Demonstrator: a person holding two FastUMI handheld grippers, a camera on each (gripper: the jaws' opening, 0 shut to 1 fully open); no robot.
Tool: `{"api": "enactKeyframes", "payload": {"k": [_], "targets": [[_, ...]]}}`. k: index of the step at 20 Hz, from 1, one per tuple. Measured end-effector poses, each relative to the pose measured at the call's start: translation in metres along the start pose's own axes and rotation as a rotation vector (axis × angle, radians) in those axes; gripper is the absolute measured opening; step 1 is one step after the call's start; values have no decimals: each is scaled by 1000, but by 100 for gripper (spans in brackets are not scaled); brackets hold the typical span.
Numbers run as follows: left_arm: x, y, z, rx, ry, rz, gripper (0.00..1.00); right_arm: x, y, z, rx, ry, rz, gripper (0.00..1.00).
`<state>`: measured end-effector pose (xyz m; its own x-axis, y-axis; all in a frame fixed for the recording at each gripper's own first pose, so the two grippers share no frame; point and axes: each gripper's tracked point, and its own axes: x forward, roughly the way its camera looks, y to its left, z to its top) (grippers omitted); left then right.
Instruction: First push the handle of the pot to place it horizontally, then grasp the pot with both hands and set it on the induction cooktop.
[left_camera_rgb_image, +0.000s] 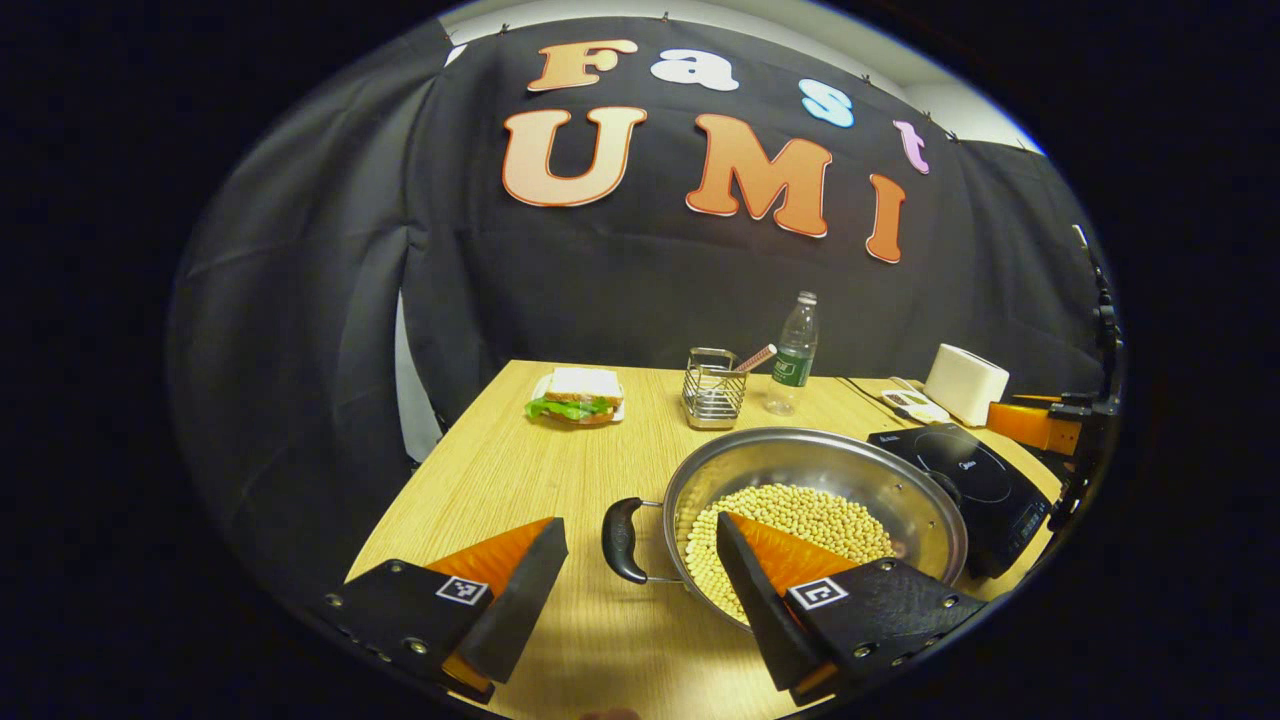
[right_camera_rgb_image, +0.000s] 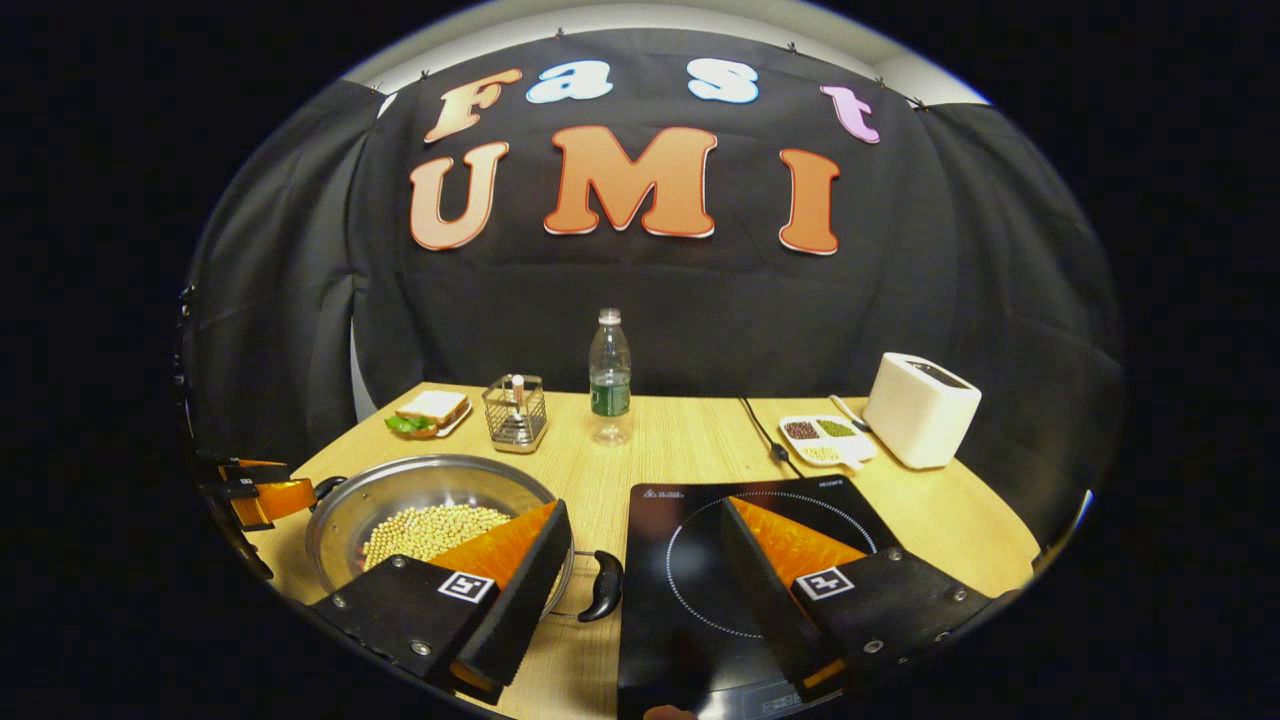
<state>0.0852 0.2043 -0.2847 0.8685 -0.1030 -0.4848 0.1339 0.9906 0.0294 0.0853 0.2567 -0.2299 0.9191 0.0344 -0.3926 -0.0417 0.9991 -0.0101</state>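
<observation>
- Pot (left_camera_rgb_image: 815, 500): steel, shallow and wide, sits on the counter (left_camera_rgb_image: 520, 470) just left of the induction cooktop (left_camera_rgb_image: 965, 480); in the left gripper view its right rim overlaps the cooktop's near edge, contact cannot be told.
- Pot holds a layer of pale beans (left_camera_rgb_image: 800, 515) across the bottom.
- Pot's left handle (left_camera_rgb_image: 625, 540): black grip on 2 wire arms, sticks out sideways from the rim, roughly level.
- Pot's right handle (right_camera_rgb_image: 603, 585), seen in the right gripper view, also juts outward, in the gap between pot and cooktop.
- Left claw (left_camera_rgb_image: 640, 550): spread wide, holding nothing; the left handle lies between its 2 fingers, touching neither. Its right finger overlaps the pot's near rim in view.
- Right claw (right_camera_rgb_image: 645, 540): spread wide, empty; left finger in front of the pot's right rim, right finger over the cooktop's glass. The right handle lies between them, untouched.
- Cooktop: black glass, ring marking, bare surface; a cable (right_camera_rgb_image: 765, 435) runs back from it.
- Behind the pot: wire basket (left_camera_rgb_image: 714, 390), clear water bottle (left_camera_rgb_image: 794, 355), sandwich on a plate (left_camera_rgb_image: 578, 396) at the far left.
- Far right: white toaster (right_camera_rgb_image: 920, 408) and a divided dish of grains (right_camera_rgb_image: 826, 438) beside it.
</observation>
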Motion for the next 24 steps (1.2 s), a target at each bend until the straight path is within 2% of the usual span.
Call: {"api": "enactKeyframes", "payload": {"k": [3,6,10,12,16,17,18,19,20,21,22,23,24], "targets": [[18,-1,-12,8,51,-18,93,9,9,-29,-2,74,-10,94],[31,2,-19,-14,76,-11,93,17,7,-43,3,112,-27,94],[40,-7,-24,-48,80,-45,93,19,12,-51,23,133,-10,94],[42,-8,-25,-53,77,-48,93,21,19,-55,27,144,-1,90],[50,-6,-35,-33,119,-41,92,26,35,-67,72,186,43,75],[53,1,-38,-19,128,-9,86,25,35,-68,88,185,39,68],[55,5,-36,-20,125,10,78,27,36,-69,101,188,35,66],[52,3,-31,-31,119,3,60,25,34,-68,108,187,32,63],[53,2,-35,-39,122,0,60,25,34,-67,109,184,28,63],[51,3,-38,-45,127,2,54,23,33,-66,118,178,22,59],[53,4,-37,-47,124,4,55,23,32,-66,127,178,15,57],[53,4,-36,-46,125,13,48,24,34,-65,137,171,13,49],[52,4,-38,-42,132,24,50,25,33,-65,137,173,18,46]]}}
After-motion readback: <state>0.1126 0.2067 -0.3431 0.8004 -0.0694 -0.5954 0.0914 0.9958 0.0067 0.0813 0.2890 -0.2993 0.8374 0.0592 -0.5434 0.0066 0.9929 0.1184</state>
